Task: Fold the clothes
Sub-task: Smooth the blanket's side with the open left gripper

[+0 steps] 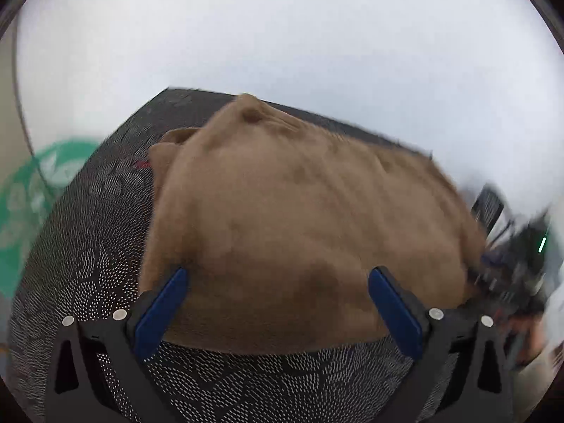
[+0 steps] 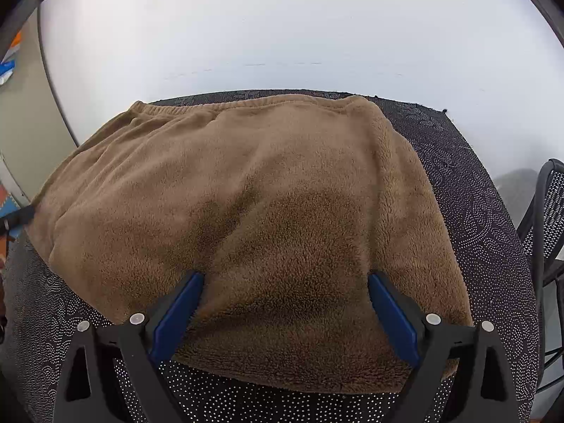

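Note:
A brown fleece garment (image 1: 299,225) lies folded into a thick pad on a dark dotted mat (image 1: 88,246). My left gripper (image 1: 278,275) is open, its blue fingers (image 1: 162,310) spread over the garment's near edge, holding nothing. The left wrist view is motion-blurred. In the right wrist view the same garment (image 2: 246,211) fills the middle, with its elastic hem along the far edge. My right gripper (image 2: 285,278) is open above the near edge, fingers (image 2: 394,317) wide apart and empty.
The dotted mat (image 2: 476,211) covers a white table (image 2: 282,35). A black mesh chair (image 2: 546,211) stands at the right. A green shape (image 1: 35,190) sits at the left beyond the mat. Dark blurred equipment (image 1: 511,264) is at the right.

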A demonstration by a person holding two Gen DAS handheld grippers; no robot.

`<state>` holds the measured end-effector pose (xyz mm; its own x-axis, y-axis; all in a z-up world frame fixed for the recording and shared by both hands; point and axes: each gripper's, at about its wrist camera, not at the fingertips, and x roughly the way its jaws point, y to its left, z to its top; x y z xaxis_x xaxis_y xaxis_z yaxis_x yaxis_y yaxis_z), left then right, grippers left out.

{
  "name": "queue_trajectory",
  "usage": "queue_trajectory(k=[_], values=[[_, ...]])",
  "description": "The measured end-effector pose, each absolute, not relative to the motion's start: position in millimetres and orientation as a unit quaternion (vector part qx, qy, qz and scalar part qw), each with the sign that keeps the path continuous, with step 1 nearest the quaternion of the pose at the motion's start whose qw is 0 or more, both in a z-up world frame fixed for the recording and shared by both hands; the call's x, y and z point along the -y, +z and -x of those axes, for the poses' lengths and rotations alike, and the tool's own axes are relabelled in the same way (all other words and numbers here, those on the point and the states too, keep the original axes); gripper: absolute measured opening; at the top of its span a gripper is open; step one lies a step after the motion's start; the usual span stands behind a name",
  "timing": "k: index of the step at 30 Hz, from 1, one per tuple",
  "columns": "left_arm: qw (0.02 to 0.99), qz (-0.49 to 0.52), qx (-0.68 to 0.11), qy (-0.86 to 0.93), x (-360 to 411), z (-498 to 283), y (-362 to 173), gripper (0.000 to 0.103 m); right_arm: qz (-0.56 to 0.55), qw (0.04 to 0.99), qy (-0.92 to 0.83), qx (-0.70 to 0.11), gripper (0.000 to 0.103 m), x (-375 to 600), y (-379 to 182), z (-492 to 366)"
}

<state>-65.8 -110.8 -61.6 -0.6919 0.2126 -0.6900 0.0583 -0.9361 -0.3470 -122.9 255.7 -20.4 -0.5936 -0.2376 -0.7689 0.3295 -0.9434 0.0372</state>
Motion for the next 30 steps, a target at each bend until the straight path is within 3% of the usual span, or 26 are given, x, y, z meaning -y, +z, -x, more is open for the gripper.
queue_trajectory(k=[1,6,16,19,24,28,30], values=[[0.039,0.393,0.177,0.902,114,67,-64,0.103,-0.422,0.159,-0.891,-0.055,0.096,-255,-20,123],[-0.018,0.434,0.036,0.900,89,76,-84,0.102,-0.422,0.158,-0.891,-0.056,0.096,-255,-20,122],[-0.010,0.437,0.158,0.885,125,75,-85,0.103,-0.421,0.156,-0.891,-0.059,0.096,-253,-20,123],[-0.029,0.406,0.129,0.904,118,65,-64,0.103,-0.420,0.158,-0.892,-0.050,0.096,-255,-17,123],[-0.006,0.386,0.082,0.919,93,65,-43,0.103,-0.426,0.156,-0.891,0.040,0.096,-267,5,140],[-0.004,0.414,0.069,0.908,80,79,-59,0.103,-0.425,0.121,-0.896,0.037,0.096,-271,-1,157],[-0.023,0.428,0.055,0.902,75,81,-70,0.103,-0.441,0.119,-0.890,0.012,0.103,-268,-16,164]])
